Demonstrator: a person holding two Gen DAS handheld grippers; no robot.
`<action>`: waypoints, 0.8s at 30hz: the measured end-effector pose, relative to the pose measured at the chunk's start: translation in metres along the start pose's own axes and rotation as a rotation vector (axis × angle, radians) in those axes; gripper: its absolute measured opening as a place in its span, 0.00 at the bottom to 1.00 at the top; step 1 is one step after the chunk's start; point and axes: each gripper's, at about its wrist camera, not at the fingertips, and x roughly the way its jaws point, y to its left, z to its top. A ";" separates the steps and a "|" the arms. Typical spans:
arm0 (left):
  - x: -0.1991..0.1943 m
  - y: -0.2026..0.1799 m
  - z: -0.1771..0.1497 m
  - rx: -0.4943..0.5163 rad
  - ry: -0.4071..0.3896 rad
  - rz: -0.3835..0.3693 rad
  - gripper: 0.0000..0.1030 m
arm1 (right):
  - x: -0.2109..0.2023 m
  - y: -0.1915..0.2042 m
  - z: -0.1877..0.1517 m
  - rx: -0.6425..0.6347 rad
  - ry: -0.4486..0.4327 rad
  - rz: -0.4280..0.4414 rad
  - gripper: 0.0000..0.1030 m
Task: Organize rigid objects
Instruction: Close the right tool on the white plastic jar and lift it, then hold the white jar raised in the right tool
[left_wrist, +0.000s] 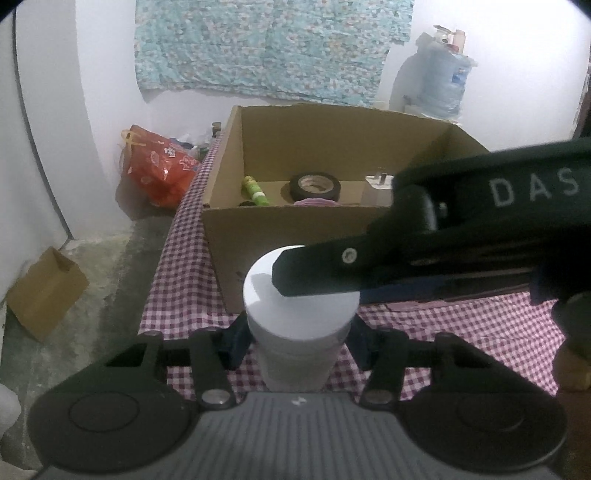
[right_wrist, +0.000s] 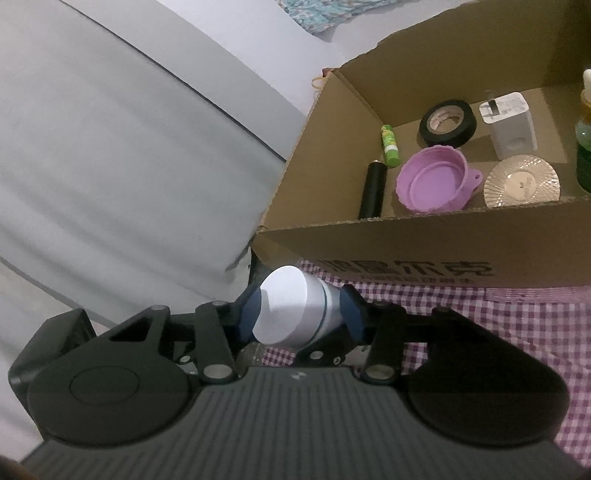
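A white jar with a white lid (left_wrist: 301, 314) is held by both grippers above the checked tablecloth (left_wrist: 461, 332), just in front of an open cardboard box (left_wrist: 258, 236). My left gripper (left_wrist: 300, 343) is shut on the jar's body. My right gripper (right_wrist: 299, 317) is shut on the jar's lid end (right_wrist: 282, 308); its arm crosses the left wrist view from the right (left_wrist: 461, 229). The box (right_wrist: 406, 266) holds black tape (right_wrist: 447, 123), a white charger (right_wrist: 511, 125), a purple lid (right_wrist: 432, 179), a green tube (right_wrist: 389, 146), a black cylinder (right_wrist: 373, 192) and a shiny round disc (right_wrist: 521, 184).
The box sits at the table's left edge. On the floor to the left are a red bag (left_wrist: 159, 166) and a small cardboard box (left_wrist: 46, 291). A water jug (left_wrist: 443, 81) stands at the back right. A green bottle (right_wrist: 583, 147) stands in the box's right side.
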 end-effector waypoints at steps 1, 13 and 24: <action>-0.001 -0.002 0.000 0.002 0.000 -0.004 0.53 | -0.002 0.000 -0.001 -0.002 -0.002 -0.003 0.45; 0.002 -0.054 -0.007 0.098 0.008 -0.094 0.53 | -0.052 -0.026 -0.019 0.034 -0.066 -0.072 0.45; 0.011 -0.116 -0.013 0.228 0.006 -0.191 0.53 | -0.120 -0.055 -0.043 0.111 -0.165 -0.157 0.47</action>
